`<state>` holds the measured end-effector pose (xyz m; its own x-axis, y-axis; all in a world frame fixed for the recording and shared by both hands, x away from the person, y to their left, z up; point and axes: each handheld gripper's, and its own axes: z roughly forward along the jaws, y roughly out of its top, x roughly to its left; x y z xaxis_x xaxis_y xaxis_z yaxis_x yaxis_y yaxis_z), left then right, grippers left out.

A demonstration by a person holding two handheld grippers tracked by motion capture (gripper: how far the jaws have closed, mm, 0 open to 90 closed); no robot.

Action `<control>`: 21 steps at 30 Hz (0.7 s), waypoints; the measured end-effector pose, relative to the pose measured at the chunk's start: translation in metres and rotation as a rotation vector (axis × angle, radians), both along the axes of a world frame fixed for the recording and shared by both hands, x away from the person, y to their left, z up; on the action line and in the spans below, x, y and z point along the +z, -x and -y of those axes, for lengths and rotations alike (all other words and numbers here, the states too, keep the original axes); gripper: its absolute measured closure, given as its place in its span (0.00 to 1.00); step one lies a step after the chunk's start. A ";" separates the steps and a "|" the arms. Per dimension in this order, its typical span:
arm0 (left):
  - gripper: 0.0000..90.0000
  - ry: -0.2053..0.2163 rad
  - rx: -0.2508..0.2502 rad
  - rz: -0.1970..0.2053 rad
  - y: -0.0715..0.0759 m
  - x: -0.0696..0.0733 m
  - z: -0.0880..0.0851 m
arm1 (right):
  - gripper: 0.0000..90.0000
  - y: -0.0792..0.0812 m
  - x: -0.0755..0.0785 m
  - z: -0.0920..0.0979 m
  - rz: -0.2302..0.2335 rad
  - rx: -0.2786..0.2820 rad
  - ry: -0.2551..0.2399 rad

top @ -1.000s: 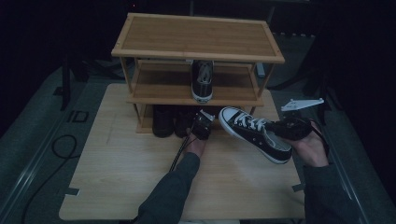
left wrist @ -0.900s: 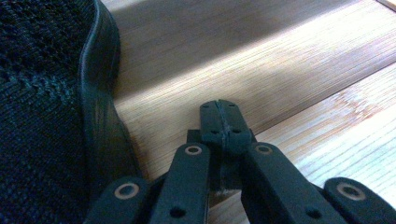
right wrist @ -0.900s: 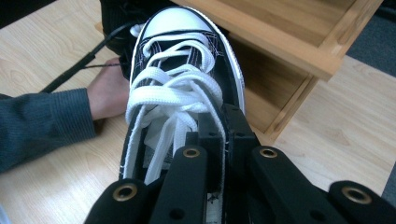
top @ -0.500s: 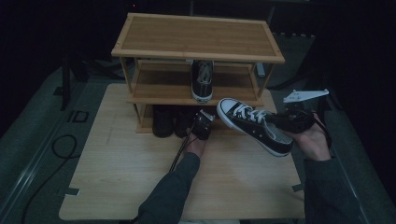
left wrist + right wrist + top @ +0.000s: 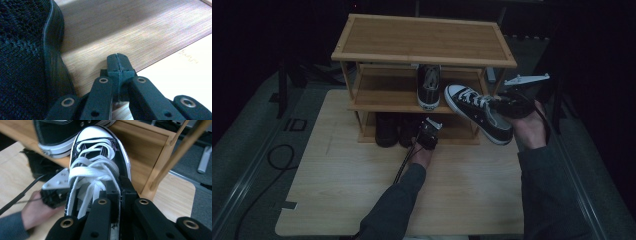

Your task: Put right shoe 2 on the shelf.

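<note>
Item 1: sneaker (image 5: 479,112), black canvas with white toe cap and white laces. It is held off the table in the right gripper (image 5: 512,102), whose jaws are clamped on the shoe's side wall near the opening, as the right gripper view shows (image 5: 117,195). The toe points away from the gripper, toward the rack's middle shelf; the sole hangs below the gripper, tilted.

Item 2: rack (image 5: 424,37), bamboo, three levels, directly ahead of both grippers. Its right post stands just beside the held sneaker's toe.

Item 3: second sneaker (image 5: 429,85), same make, standing on the middle shelf, just beyond and beside the held sneaker's toe, toe toward the person.

Item 4: dark shoes (image 5: 394,130), on the bottom shelf, ahead of the left gripper. In the left gripper view one of them lies close beside the jaws (image 5: 25,50), not touching them.

Item 5: left gripper (image 5: 428,135), at the front edge of the bottom shelf, jaws pressed together with nothing between them (image 5: 118,66).

Item 6: table (image 5: 337,185), pale wood, under both forearms.
</note>
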<state>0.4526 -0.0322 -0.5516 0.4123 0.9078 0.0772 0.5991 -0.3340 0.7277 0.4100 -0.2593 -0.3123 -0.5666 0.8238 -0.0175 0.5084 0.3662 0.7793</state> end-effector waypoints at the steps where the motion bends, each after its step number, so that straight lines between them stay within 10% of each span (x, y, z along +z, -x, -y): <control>1: 1.00 0.001 -0.001 -0.001 0.000 0.000 0.000 | 0.98 -0.003 -0.001 -0.003 -0.002 -0.009 0.001; 21: 1.00 0.000 -0.001 0.000 0.000 0.000 0.000 | 0.92 -0.034 -0.013 -0.016 -0.071 -0.115 -0.121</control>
